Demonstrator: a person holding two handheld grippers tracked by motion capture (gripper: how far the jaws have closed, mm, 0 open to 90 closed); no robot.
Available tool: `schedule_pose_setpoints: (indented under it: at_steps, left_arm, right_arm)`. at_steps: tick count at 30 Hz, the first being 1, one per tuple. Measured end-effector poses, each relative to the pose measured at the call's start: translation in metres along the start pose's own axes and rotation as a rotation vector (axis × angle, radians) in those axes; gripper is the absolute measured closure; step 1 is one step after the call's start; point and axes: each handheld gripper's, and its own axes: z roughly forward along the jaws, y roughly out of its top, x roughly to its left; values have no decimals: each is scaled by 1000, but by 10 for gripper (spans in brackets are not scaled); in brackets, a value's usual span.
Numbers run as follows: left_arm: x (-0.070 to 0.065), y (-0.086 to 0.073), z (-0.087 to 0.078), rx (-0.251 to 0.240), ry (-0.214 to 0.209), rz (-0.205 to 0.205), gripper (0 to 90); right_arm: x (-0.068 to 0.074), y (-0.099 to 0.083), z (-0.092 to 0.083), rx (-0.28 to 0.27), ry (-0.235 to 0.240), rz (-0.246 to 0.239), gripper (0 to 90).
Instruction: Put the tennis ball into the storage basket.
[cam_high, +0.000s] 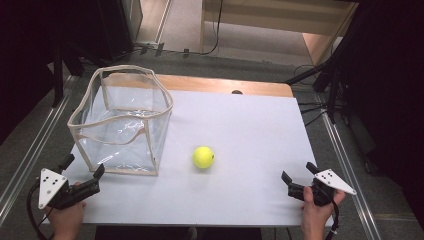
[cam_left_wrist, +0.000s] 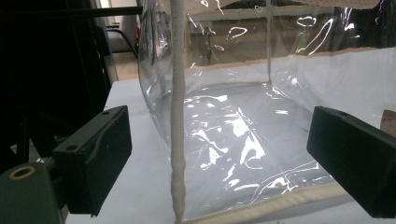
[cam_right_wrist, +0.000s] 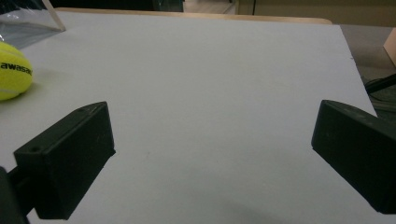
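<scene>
A yellow tennis ball (cam_high: 203, 157) lies near the middle of the white table (cam_high: 250, 130); the right gripper view catches it at its left edge (cam_right_wrist: 13, 71). A clear plastic bag with cream trim (cam_high: 121, 120) stands open-topped at the table's left. My left gripper (cam_high: 82, 166) rests at the front left corner, open, its jaws wide apart and pointing at the bag's near corner seam (cam_left_wrist: 177, 140). At the front right my right gripper (cam_high: 299, 172) stands open with bare table between its jaws (cam_right_wrist: 212, 154); the ball lies well off to its left.
The table's wooden back edge (cam_high: 225, 84) shows behind the white top. Metal rails (cam_high: 30, 150) run along both sides of the table. Cables (cam_high: 310, 107) and dark stands sit past the right rear corner.
</scene>
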Motion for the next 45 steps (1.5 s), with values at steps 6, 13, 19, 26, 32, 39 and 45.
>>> schedule_pose_setpoints:
  at_steps: [6, 13, 19, 26, 32, 39, 45]
  left_arm:
    - [-1, 0, 0, -3, -3, 7, 69]
    - [-2, -1, 0, 0, -3, 13, 69]
    - [-4, -1, 0, -1, 1, 28, 69]
    - [-5, -1, -1, 1, 1, 32, 69]
    - [-5, -2, -2, 0, -4, 35, 69]
    - [-6, -2, -2, -2, -4, 36, 69]
    - [-6, -2, -2, 0, -3, 39, 69]
  right_arm:
    - [4, 7, 1, 22, 13, -24, 0]
    - [11, 22, 6, 51, 48, -58, 0]
    - [23, 34, 14, 93, 88, -112, 0]
    - [33, 47, 28, 137, 126, -147, 0]
    - [41, 57, 38, 176, 149, -174, 0]
    - [52, 69, 50, 213, 183, -209, 0]
    - [62, 81, 60, 232, 214, -231, 0]
